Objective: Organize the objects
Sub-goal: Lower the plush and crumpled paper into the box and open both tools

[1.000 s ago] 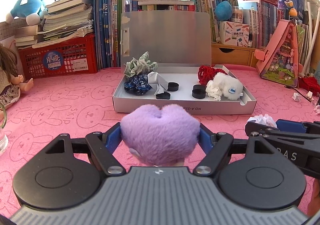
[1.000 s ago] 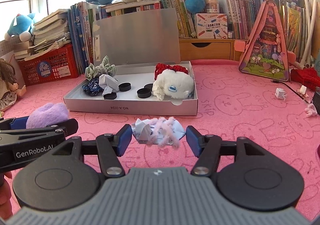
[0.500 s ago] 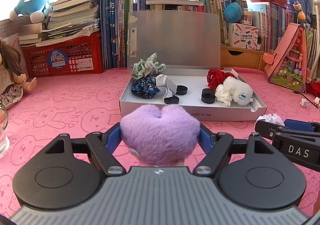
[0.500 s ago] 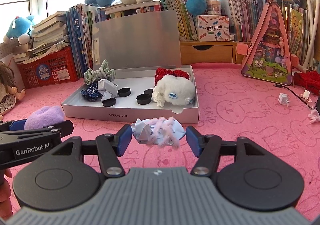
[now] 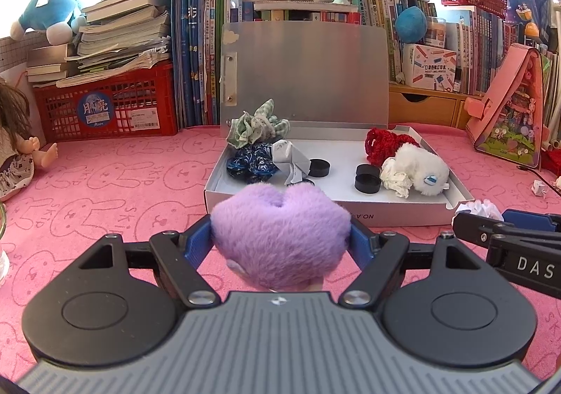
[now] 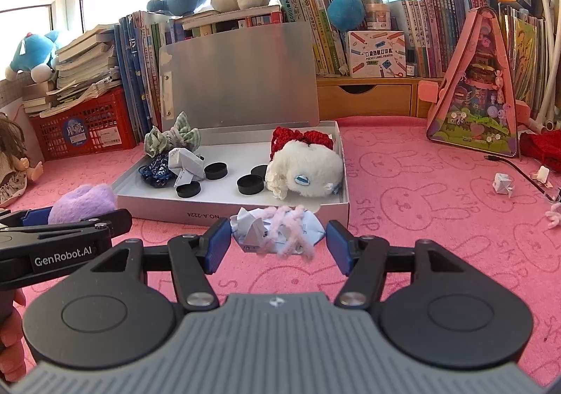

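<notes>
My left gripper (image 5: 280, 236) is shut on a fluffy purple heart plush (image 5: 280, 229), held above the pink mat just in front of the open white box (image 5: 403, 216). My right gripper (image 6: 277, 239) is shut on a folded paper piece wrapped in pink yarn (image 6: 277, 231), also just in front of the box (image 6: 245, 213). The box holds scrunchies (image 5: 250, 162), folded paper (image 5: 289, 159), black caps (image 5: 367, 178), a red knit piece (image 5: 382, 145) and a white plush (image 5: 419, 171). The purple plush also shows at the left in the right wrist view (image 6: 82, 201).
The box lid (image 5: 305, 74) stands upright at the back. Books, a red crate (image 5: 105, 109) and plush toys line the rear. A doll (image 5: 14, 148) sits at far left, a pink triangular toy house (image 6: 477, 99) at right. Small paper bits and a cable (image 6: 505, 183) lie on the right.
Both grippers have moved forward and closer to the box, each still holding its object. The box looks larger and nearer in both views.
</notes>
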### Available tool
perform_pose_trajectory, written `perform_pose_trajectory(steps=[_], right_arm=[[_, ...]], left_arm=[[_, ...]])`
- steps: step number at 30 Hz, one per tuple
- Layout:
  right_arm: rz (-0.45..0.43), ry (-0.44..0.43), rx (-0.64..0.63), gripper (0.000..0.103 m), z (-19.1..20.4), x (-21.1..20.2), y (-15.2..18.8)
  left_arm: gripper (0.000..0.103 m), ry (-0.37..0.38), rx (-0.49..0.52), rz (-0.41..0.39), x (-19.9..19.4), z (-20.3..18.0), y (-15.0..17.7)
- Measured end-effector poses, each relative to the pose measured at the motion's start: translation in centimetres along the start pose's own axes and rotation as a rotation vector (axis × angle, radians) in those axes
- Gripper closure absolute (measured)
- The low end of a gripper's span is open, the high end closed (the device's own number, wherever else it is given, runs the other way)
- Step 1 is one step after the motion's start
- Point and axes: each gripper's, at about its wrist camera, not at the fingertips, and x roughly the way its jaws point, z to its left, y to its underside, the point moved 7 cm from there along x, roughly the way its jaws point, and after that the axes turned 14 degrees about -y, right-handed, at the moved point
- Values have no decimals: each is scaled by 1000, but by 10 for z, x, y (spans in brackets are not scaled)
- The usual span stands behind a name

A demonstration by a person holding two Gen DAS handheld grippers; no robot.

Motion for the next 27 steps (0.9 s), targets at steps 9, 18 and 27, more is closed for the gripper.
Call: perform_pose_trajectory(steps=[9, 18, 27], right_arm=[[-1, -9, 22, 36, -8, 8, -9], [6, -22, 2, 36, -6, 23, -20], [6, -53, -25, 36, -7, 40, -40]], left_arm=[[22, -6, -7, -2, 17, -4, -10], [22, -17, -18, -5, 34, 1, -24], [22, -7, -30, -12, 54, 1, -42]])
